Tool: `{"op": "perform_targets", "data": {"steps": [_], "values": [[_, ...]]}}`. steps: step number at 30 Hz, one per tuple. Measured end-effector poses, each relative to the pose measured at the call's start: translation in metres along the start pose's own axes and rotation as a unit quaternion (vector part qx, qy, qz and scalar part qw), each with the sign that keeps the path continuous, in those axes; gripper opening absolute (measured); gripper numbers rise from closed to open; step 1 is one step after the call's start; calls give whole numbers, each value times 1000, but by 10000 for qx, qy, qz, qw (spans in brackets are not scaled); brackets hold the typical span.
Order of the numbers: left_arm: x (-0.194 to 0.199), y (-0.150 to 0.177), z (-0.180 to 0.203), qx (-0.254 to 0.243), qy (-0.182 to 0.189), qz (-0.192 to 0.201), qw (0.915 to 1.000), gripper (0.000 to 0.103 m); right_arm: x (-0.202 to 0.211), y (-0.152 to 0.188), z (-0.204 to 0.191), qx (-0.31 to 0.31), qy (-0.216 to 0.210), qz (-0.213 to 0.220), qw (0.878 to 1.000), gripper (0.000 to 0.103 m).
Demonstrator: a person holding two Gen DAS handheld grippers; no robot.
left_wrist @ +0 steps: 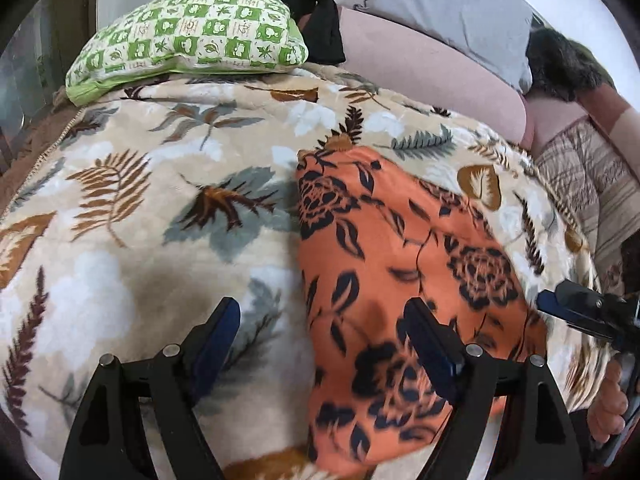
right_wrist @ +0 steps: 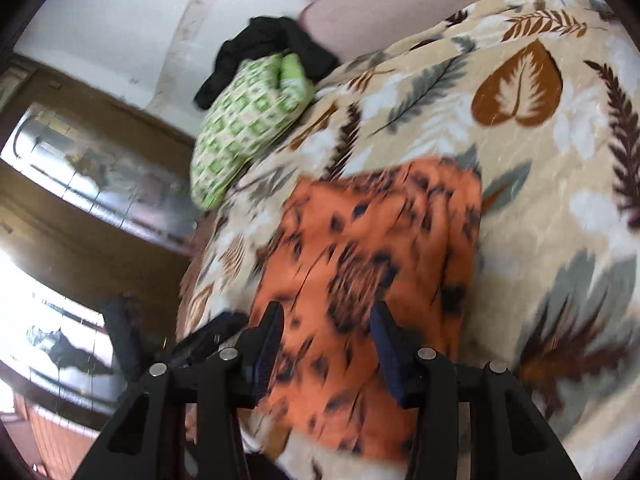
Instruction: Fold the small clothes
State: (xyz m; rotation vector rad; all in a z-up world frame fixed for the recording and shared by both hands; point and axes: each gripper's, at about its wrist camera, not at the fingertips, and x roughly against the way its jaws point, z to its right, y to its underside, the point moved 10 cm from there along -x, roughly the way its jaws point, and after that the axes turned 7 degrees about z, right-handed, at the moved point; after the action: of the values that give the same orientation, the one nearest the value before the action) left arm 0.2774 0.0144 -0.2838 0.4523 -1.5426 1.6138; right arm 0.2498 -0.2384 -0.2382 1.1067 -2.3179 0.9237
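An orange cloth with a black rose print (left_wrist: 400, 272) lies flat as a folded rectangle on the leaf-patterned blanket (left_wrist: 140, 200). It also shows, blurred, in the right wrist view (right_wrist: 360, 260). My left gripper (left_wrist: 320, 320) is open and empty, hovering over the cloth's left edge. My right gripper (right_wrist: 328, 328) is open and empty above the cloth's near part. The right gripper also shows at the right edge of the left wrist view (left_wrist: 576, 312).
A green checked pillow (left_wrist: 188, 36) lies at the blanket's far end with a black garment (left_wrist: 320, 20) behind it. A grey pillow (left_wrist: 452, 8) and a pink bolster (left_wrist: 432, 72) lie at the far right. A wooden window frame (right_wrist: 100, 248) stands beside the bed.
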Motion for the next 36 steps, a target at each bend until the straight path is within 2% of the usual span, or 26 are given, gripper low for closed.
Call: {"op": "perform_targets", "data": {"steps": [2, 4, 5, 7, 8, 10, 14, 20, 22, 24, 27, 32, 36], "values": [[1, 10, -4, -211, -227, -92, 9995, 85, 7, 17, -5, 131, 53, 46, 9999, 39], [-3, 20, -10, -363, -460, -247, 9980, 85, 6, 31, 0, 167, 230, -31, 9996, 38], [-4, 24, -13, -346, -453, -281, 9980, 85, 5, 37, 7, 191, 399, -39, 9990, 37], [-4, 30, -16, -219, -349, -312, 9987, 85, 1, 49, 23, 174, 677, -126, 9975, 29], [-5, 31, -17, -250, -380, -310, 9985, 86, -1, 54, 31, 130, 782, -164, 9967, 28], [-6, 34, -16, -405, -514, -294, 9974, 86, -2, 60, 41, 47, 897, -109, 9959, 19], [0, 34, -13, -462, -781, -170, 9957, 85, 2, 62, 42, 74, 1068, -138, 9942, 19], [27, 46, -13, -157, -899, 25, 9958, 85, 19, 67, 11, 729, 1353, 173, 9880, 19], [19, 57, -17, -387, -1133, -117, 9927, 85, 7, 76, 11, 932, 1521, 34, 9840, 19], [9, 65, -20, -457, -1187, -210, 9917, 86, -9, 90, 22, 1029, 1786, -194, 9783, 20], [16, 61, -19, -331, -1209, -137, 9920, 86, -9, 90, 18, 1225, 1910, -78, 9739, 20], [48, 51, -14, -344, -1678, 219, 9850, 85, 7, 90, 7, 994, 1849, -139, 9776, 22], [82, 40, -9, -364, -1942, 577, 9786, 85, 26, 87, -17, 1273, 1865, 58, 9742, 22]]}}
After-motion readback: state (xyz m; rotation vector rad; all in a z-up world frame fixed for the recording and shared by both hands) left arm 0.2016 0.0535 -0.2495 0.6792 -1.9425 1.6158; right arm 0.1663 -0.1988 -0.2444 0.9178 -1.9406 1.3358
